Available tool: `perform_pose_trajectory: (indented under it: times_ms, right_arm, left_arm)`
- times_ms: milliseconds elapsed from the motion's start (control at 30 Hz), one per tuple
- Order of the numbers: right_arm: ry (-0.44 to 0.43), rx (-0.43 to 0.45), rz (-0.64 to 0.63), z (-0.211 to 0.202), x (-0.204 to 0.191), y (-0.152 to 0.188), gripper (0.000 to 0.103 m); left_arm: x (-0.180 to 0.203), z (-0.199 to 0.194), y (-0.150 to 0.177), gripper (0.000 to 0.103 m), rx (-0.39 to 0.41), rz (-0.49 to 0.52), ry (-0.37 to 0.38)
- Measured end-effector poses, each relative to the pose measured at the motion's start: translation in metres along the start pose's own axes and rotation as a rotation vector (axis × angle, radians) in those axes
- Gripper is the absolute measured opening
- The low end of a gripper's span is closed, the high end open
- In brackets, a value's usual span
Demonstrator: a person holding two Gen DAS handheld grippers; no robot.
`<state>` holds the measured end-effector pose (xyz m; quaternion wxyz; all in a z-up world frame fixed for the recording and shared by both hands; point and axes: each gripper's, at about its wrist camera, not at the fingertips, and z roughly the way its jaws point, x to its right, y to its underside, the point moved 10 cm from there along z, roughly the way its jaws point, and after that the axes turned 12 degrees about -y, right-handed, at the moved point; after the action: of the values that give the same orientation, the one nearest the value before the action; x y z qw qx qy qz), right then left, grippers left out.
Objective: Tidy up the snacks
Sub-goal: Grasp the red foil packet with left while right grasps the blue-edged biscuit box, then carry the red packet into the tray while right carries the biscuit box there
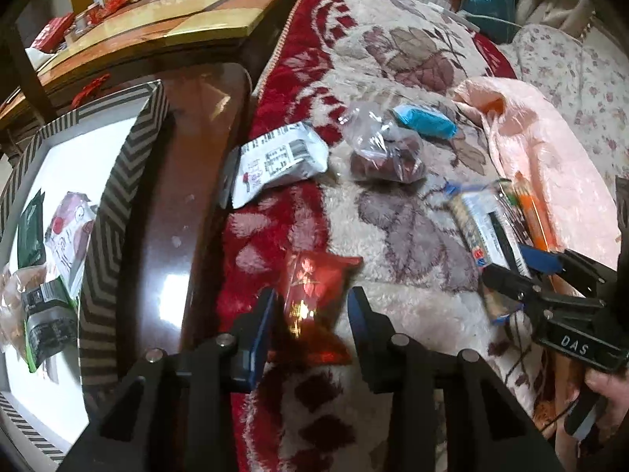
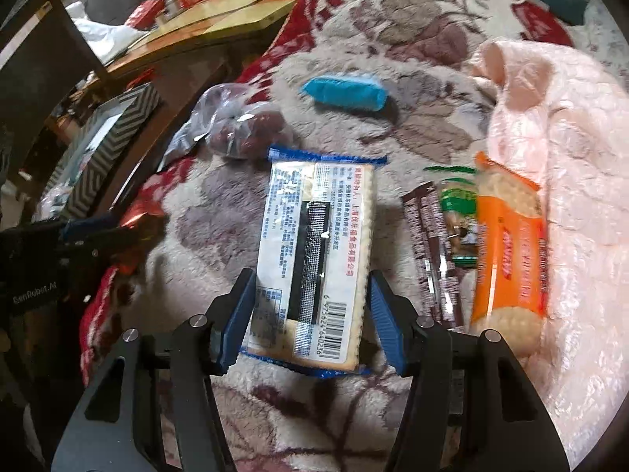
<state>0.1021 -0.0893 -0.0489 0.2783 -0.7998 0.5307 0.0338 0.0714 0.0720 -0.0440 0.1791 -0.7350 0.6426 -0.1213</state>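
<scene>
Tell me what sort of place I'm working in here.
Most likely a lived-in home room, a living room or bedroom. The snacks lie on a plush floral blanket, a glossy wooden table beside it carries red gift boxes, and a quilted flowered cover lies behind.

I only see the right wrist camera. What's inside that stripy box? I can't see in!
Observer: The striped box already holds several packets, among them a dark green packet and a white-and-purple packet.
Operator: What's the other grabber doing?
Observer: The left gripper has a shiny red packet between its fingers. I can't tell whether they squeeze it.
Operator: Are there snacks I'm missing?
Observer: A white packet with a barcode lies at the blanket's edge, partly over the dark wooden surface next to the box.
</scene>
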Motion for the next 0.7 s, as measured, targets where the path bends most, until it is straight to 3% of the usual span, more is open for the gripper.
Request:
perform_pose_trajectory:
  times_ms: [67,167,267,333,700]
  right_arm:
    - [0.031,-0.012,-0.015,0.002,-0.002,-0.002,0.064]
    - [0.078,-0.039,-0.058,0.013,-0.003,-0.007,0.065]
    - [0.046,-0.017,-0.038,0.015,-0.002,-0.007,0.060]
    - [0.023,-0.009,-0.053,0.013,-0.002,-0.004,0.055]
    - [-0.066,0.062,-0.078,-0.018,-0.031,-0.006,0.054]
  left_arm:
    - [0.000,0.002,-0.001,0.041,0.003,0.004,0.000]
    - [0.001,0.010,-0.001,0.053,-0.016,0.016,-0.006]
    - [0.003,0.016,0.006,0.053,-0.034,0.042,-0.008]
    - [0.005,0.016,0.009,0.035,-0.034,0.044,-0.005]
    - [-0.023,-0.027,0.004,0.034,0.061,-0.053,-0.020]
